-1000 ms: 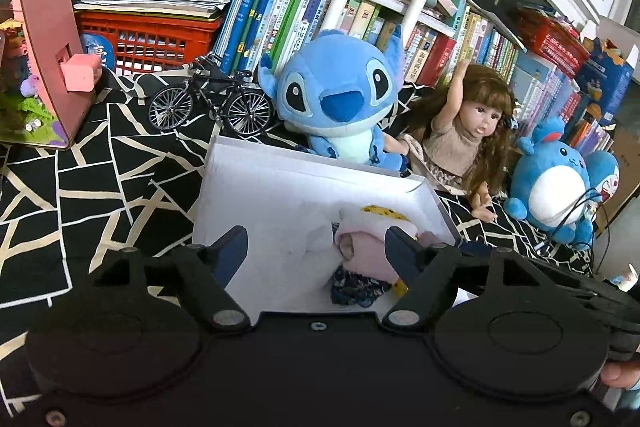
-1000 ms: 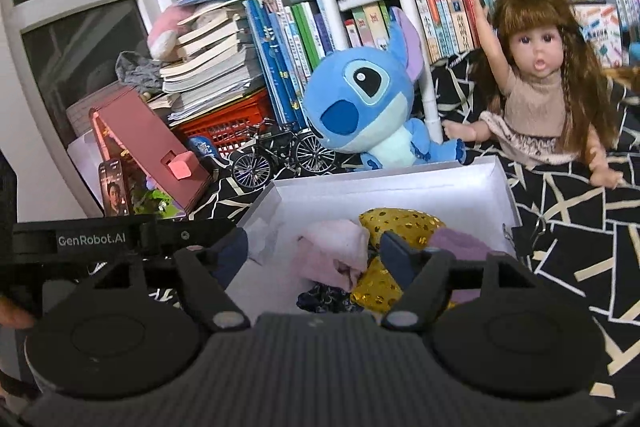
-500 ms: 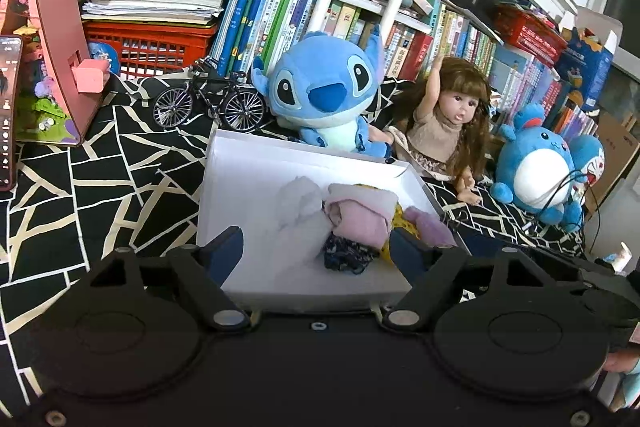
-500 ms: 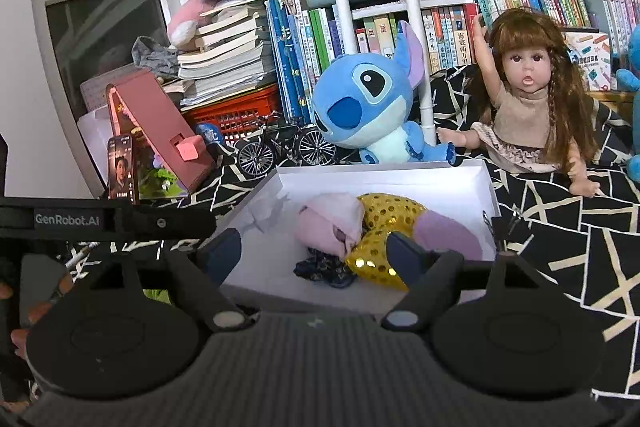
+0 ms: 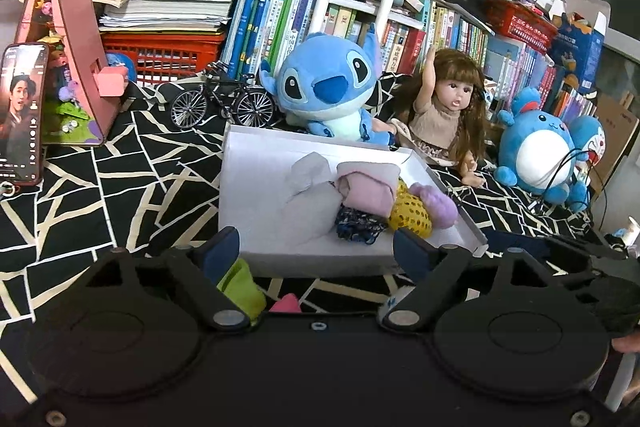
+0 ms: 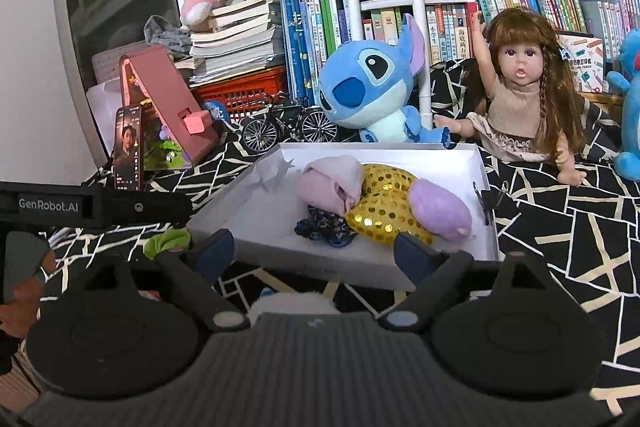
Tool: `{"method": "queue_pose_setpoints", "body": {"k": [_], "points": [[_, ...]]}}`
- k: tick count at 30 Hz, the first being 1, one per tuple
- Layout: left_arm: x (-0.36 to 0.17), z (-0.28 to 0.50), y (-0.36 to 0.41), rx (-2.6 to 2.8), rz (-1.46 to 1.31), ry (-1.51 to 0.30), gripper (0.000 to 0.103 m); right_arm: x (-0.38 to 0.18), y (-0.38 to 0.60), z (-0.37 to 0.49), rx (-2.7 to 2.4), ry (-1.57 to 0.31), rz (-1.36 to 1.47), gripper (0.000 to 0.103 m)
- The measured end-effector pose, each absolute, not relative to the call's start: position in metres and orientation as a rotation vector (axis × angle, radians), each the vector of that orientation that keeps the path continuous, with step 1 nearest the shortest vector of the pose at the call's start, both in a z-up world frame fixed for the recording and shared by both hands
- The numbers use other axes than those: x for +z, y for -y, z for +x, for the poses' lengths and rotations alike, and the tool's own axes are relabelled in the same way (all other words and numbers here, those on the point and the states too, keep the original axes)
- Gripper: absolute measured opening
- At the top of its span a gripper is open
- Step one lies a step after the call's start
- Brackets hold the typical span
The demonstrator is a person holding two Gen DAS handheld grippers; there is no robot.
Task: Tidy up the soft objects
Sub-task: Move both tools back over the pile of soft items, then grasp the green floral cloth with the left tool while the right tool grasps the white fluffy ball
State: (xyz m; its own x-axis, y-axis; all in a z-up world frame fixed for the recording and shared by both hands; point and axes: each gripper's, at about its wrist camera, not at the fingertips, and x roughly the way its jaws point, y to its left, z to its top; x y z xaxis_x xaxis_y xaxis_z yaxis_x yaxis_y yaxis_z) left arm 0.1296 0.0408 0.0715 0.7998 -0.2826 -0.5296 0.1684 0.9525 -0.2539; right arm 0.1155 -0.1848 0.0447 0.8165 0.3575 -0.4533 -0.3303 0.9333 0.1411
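A white box (image 5: 256, 187) (image 6: 256, 211) lies on the black patterned cloth. It holds a pink rolled cloth (image 5: 366, 189) (image 6: 334, 185), a gold sequin piece (image 5: 410, 215) (image 6: 384, 205), a purple plush (image 5: 438, 205) (image 6: 438, 209), a dark blue patterned cloth (image 5: 356, 225) (image 6: 324, 225) and a white cloth (image 5: 310, 183). My left gripper (image 5: 318, 253) hangs before the box's near wall, jaws opening, nothing between them. My right gripper (image 6: 314, 253) does likewise. A green soft item (image 5: 240, 287) (image 6: 166, 241), a pink bit (image 5: 286, 305) and a white fluffy item (image 6: 294, 305) lie in front of the box.
Behind the box sit a blue plush (image 5: 330, 87) (image 6: 370, 83), a doll (image 5: 444, 115) (image 6: 516, 99), a model bicycle (image 5: 222, 103) and a round blue plush (image 5: 538, 151). A phone (image 5: 22, 111) and pink stand (image 5: 76, 59) are at left; books and a red basket (image 5: 160, 53) behind.
Both grippers have pulled back from over the box to in front of it, and their jaws have widened. Soft items before the box have come into view.
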Motion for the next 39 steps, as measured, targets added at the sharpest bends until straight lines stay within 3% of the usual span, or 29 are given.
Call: {"method": "queue_pose_setpoints", "body": {"k": [10, 36, 39], "points": [[0.062, 0.108, -0.052, -0.218, -0.169, -0.577, 0.088, 0.04, 0.184, 0.097, 0.348, -0.467, -0.026, 0.102], [0.03, 0.079, -0.079, -0.147, -0.189, -0.654, 0.089, 0.009, 0.183, 0.083, 0.353, -0.544, -0.034, 0.103], [0.034, 0.07, -0.077, -0.195, -0.225, -0.662, 0.089, 0.006, 0.182, 0.087, 0.375, -0.572, -0.02, 0.098]]}}
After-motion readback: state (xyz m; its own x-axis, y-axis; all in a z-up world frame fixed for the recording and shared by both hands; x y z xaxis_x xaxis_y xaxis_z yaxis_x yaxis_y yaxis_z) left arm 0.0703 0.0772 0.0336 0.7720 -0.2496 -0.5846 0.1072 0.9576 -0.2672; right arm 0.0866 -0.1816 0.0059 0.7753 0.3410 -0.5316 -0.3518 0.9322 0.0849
